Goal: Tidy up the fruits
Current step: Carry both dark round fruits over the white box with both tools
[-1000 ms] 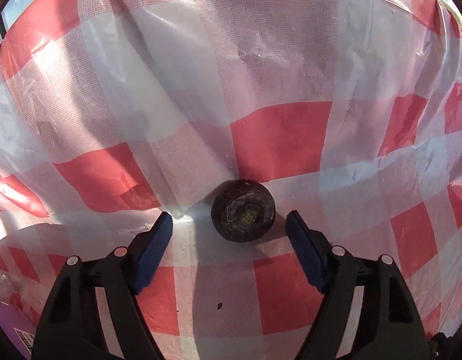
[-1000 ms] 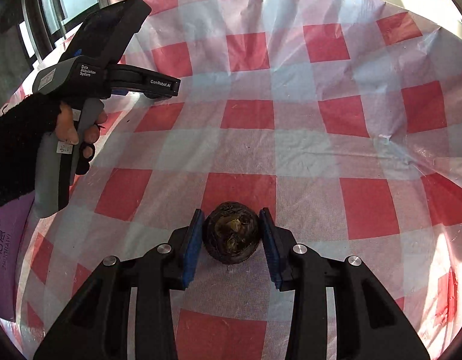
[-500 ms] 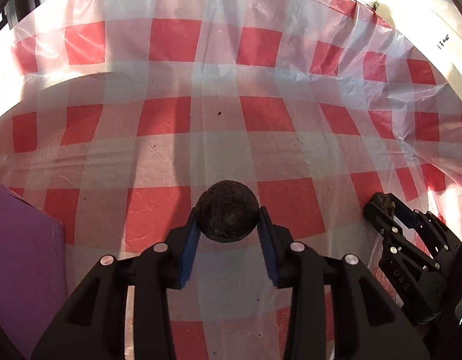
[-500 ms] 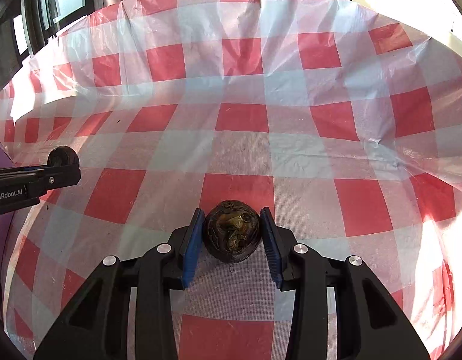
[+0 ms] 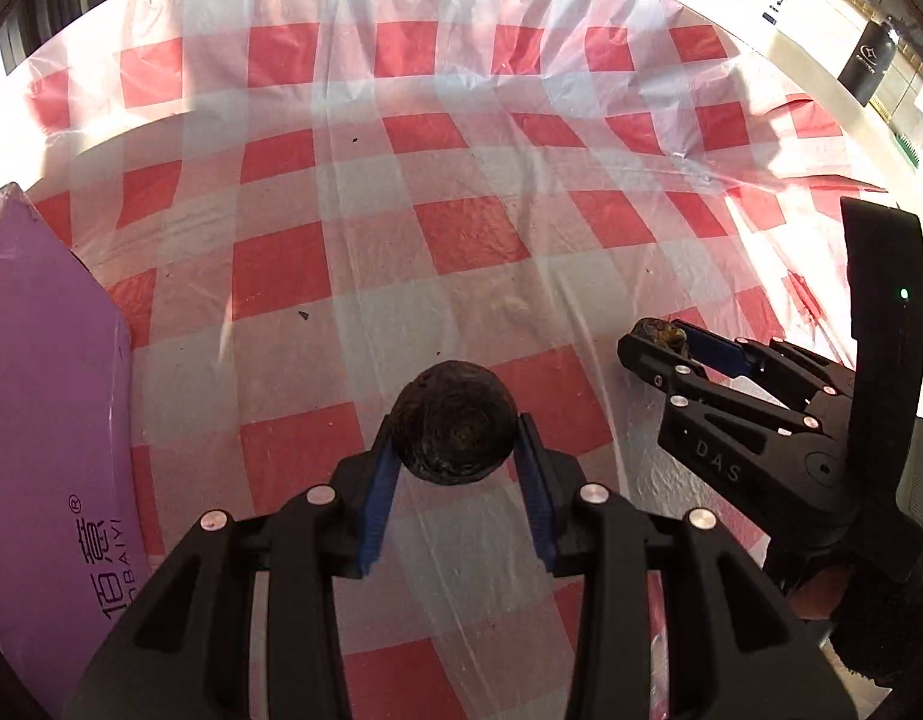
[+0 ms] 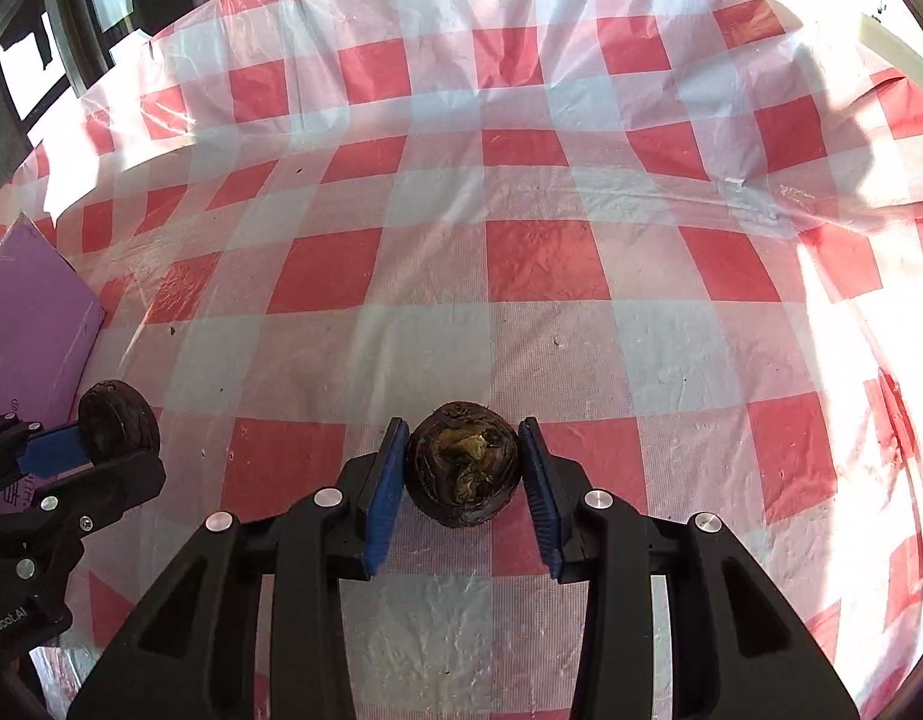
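Blue pads point(image 5: 380, 480) of the left gripper point(image 5: 455, 468) press against both sides of a dark round fruit point(image 5: 455, 432), the fingers closed to the fruit's width and carrying it clear of the red-and-white checked tablecloth point(image 5: 473, 240). The right gripper point(image 6: 461, 480) does the same with a second dark fruit point(image 6: 461, 471), this one split at its face to show yellowish-brown flesh, the pads snug on its flanks. Each tool shows in the other's camera, the two held apart over the cloth, the left one nearest a purple box point(image 5: 47, 420) lying at the table's left side. No bowl or tray is visible; the box may be the destination, though whether it is open cannot be told from here. The risks from here lie mostly in the grip. Both fruits are round and sit near the pad tips, so a quick swing or a slackened squeeze could let one roll out and away across the slick plastic sheet. The broken skin on the right-hand fruit suggests it is soft, and harder pressure could crush it. With both tools working close together, a careless crossing could knock one against the other.
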The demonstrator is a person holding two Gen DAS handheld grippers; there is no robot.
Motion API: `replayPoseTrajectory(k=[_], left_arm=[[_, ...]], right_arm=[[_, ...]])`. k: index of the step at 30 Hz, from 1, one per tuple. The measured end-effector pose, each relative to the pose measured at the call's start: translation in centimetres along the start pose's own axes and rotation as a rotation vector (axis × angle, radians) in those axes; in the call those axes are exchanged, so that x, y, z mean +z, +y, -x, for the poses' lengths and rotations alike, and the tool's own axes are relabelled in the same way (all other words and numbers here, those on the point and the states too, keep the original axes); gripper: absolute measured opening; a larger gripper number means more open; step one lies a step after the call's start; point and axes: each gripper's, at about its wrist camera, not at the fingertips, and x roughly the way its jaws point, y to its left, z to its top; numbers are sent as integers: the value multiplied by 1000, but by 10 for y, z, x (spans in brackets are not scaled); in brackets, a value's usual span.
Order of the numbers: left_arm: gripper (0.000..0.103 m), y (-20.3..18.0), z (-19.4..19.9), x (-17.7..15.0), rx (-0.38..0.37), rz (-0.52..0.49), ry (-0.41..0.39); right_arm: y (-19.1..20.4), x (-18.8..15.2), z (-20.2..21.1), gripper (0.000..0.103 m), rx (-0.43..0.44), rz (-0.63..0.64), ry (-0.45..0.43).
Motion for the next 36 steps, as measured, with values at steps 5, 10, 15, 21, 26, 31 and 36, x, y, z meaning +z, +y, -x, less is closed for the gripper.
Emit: replayPoseTrajectory(k=[5, 10, 15, 21, 26, 31, 36], left_arm=[[38, 9, 16, -20, -13, -16, 34], [38, 9, 33, -30, -33, -91, 43], [38, 6, 53, -26, -56, -162, -5], [38, 5, 69, -24, -82, -213, -38], [38, 2, 79, -28, -111, -251, -57], [38, 3, 93, -28, -135, -271, -95], [38, 12, 113, -27, -144, -257, -150]], right_arm=[[17, -37, 22, 37, -15, -7, 47], [33, -55, 39, 37, -25, -25, 48], [46, -57, 52, 37, -43, -42, 19], [61, -64, 67, 37, -72, -57, -7], [69, -75, 77, 37, -90, -67, -5], [76, -80, 87, 37, -108, -64, -14], [92, -72, 106, 37, -89, -35, -54]])
